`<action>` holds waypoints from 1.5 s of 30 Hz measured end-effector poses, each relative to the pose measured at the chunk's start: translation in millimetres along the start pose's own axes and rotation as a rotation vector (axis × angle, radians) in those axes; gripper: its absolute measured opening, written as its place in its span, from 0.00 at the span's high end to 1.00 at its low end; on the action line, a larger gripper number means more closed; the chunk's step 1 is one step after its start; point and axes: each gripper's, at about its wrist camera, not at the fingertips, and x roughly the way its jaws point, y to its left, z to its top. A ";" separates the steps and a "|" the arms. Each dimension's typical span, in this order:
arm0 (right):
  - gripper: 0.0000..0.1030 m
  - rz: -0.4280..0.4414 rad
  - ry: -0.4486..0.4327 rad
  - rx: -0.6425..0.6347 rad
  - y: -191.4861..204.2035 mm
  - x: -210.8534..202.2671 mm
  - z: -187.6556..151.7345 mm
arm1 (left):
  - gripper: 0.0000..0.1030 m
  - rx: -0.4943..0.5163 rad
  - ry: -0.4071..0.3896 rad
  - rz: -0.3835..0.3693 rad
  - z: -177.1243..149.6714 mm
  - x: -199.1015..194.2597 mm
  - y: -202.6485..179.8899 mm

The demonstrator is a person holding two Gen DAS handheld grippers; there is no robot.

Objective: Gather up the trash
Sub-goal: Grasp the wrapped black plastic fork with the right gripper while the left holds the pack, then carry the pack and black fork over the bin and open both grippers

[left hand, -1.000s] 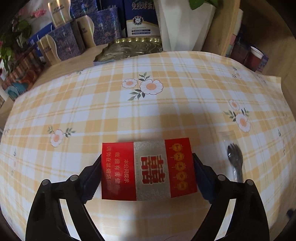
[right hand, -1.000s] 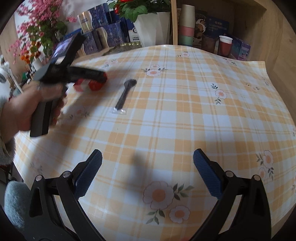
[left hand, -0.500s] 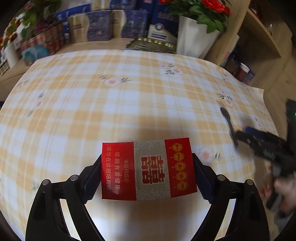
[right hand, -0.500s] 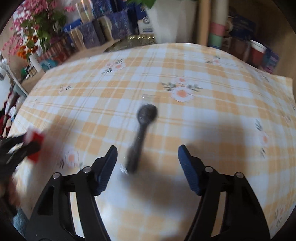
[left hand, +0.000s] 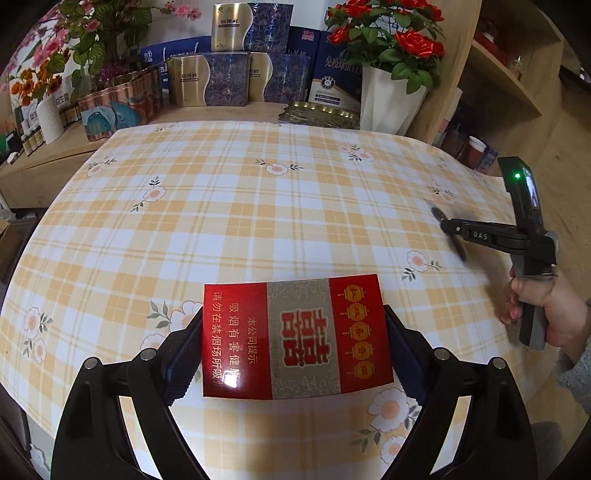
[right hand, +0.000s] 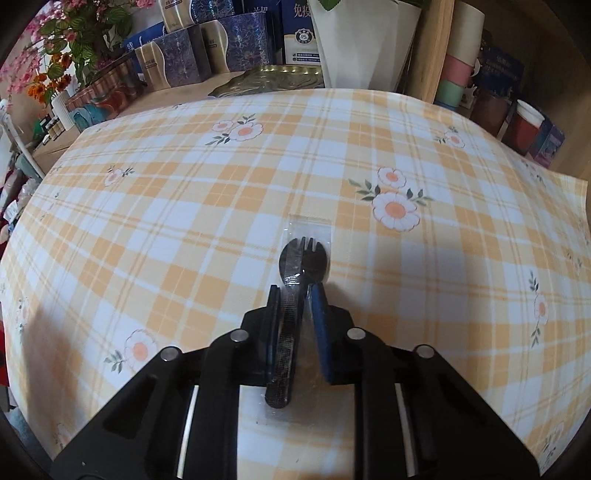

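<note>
Checked orange cloth on table (left hand: 258,206); boxes (left hand: 207,83), flowers (left hand: 388,33) along top. Left tool (left hand: 293,345) gripping carton (left hand: 295,336); right tool (right hand: 295,295) just closed on wrapped spork (right hand: 301,258).

The right gripper (right hand: 295,291), wide open a second ago over bare tablecloth, has just been closing and now pinches the wrapped black spork (right hand: 295,280) between its pads. In the left wrist view, it now shows at about 3 o'clock.
</note>
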 end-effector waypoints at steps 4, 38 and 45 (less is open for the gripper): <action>0.86 0.033 -0.011 0.034 -0.2 -14.6 -8.9 | 0.16 0.017 -0.018 -0.006 -7.5 -15.7 -5.7; 0.86 0.308 0.003 0.234 43.3 -174.1 -295.1 | 0.16 0.223 0.001 -0.122 -149.7 -135.2 -93.1; 0.70 0.313 0.058 0.251 53.3 -167.0 -310.6 | 0.16 0.269 0.016 -0.128 -174.4 -134.7 -107.0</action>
